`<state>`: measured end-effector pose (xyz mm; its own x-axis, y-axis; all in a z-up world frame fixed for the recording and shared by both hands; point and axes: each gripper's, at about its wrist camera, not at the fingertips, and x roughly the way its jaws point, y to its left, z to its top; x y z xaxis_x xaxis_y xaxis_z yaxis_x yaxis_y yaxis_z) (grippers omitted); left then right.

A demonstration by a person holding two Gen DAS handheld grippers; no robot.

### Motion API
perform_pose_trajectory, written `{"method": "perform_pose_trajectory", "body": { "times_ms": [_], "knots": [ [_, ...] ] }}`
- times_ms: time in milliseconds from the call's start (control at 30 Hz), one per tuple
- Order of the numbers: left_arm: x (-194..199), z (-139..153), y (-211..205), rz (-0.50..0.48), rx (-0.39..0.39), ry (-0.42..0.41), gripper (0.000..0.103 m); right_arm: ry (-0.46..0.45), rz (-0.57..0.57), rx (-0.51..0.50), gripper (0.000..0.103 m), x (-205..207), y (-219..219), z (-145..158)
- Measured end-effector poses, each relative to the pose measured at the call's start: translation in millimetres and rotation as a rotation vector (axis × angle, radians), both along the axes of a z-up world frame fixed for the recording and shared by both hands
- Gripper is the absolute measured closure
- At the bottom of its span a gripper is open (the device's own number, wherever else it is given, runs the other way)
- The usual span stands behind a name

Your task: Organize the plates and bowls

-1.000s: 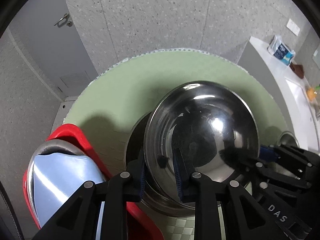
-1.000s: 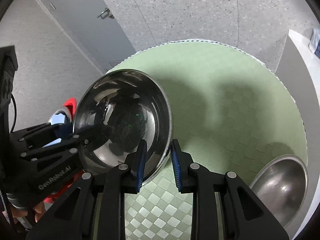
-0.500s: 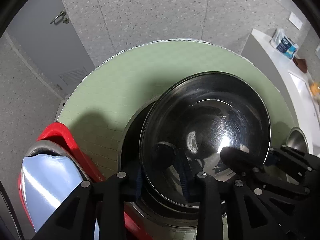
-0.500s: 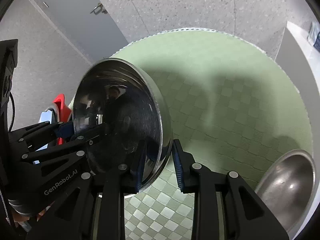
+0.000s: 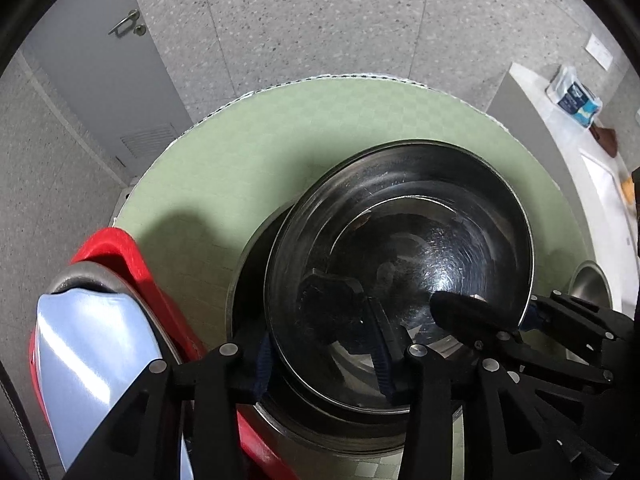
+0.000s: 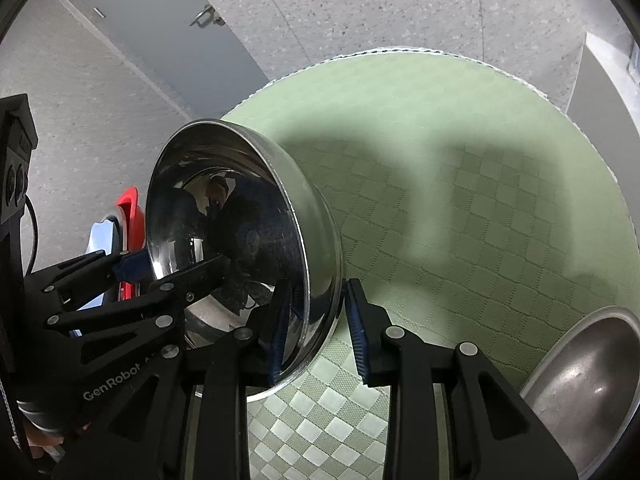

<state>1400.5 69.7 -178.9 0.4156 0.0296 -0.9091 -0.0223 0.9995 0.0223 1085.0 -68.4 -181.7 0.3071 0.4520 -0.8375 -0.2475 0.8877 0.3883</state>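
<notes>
Both jaws straddle one steel bowl's rim

Left gripper (image 5: pixel 320 350) clamps the near rim at frame centre; right gripper (image 6: pixel 318 326) stands slightly open around the steel bowl (image 5: pixel 400 272), tilted over a larger bowl (image 5: pixel 256 264) on the green mat (image 6: pixel 460 200).

The only lettering I can read is "GenRobot", printed in white on the black body of the left gripper (image 6: pixel 208 270), at the lower left of the right wrist view; a further character follows the word but is cut off by a finger link, so I cannot make it out. In the left wrist view, a blue and white packet (image 5: pixel 573 96) at the upper right of the frame carries some print, but it is too small and blurred for me to read. I see no other words, numbers or signs in either view.
</notes>
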Motion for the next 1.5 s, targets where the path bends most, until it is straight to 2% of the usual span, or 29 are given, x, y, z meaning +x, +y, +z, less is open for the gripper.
{"method": "perform_pose_trajectory", "body": {
  "times_ms": [433, 800, 833, 967, 1167, 1267, 1400, 1467, 1500],
  "knots": [
    [-7, 8, 3, 0.025, -0.051, 0.022, 0.057, -0.002, 0.009, 0.039, 0.076, 3, -11, -1],
    [-24, 19, 3, 0.046, -0.093, 0.031, 0.051, -0.017, 0.005, 0.033, 0.076, 1, -15, 3],
    [-27, 20, 3, 0.048, -0.094, 0.034, 0.049, -0.018, 0.007, 0.034, 0.076, 1, -15, 3],
    [-37, 25, 6, 0.066, -0.102, 0.016, 0.03, -0.021, 0.001, 0.02, 0.076, -2, -14, 2],
    [-46, 28, 9, 0.082, -0.097, 0.005, 0.028, -0.02, 0.002, 0.026, 0.077, -5, -16, 1],
    [-54, 41, 4, 0.094, -0.068, -0.037, 0.019, -0.073, -0.006, 0.046, 0.075, -11, -22, 15],
    [-68, 60, -16, 0.091, -0.018, -0.1, 0.013, -0.155, -0.024, 0.027, 0.075, -20, -38, 41],
    [-73, 68, -27, 0.077, -0.017, -0.132, 0.013, -0.186, -0.053, 0.027, 0.071, -26, -55, 52],
    [-75, 72, -35, 0.06, -0.026, -0.145, 0.013, -0.203, -0.071, 0.016, 0.065, -29, -65, 57]
  ]
}}
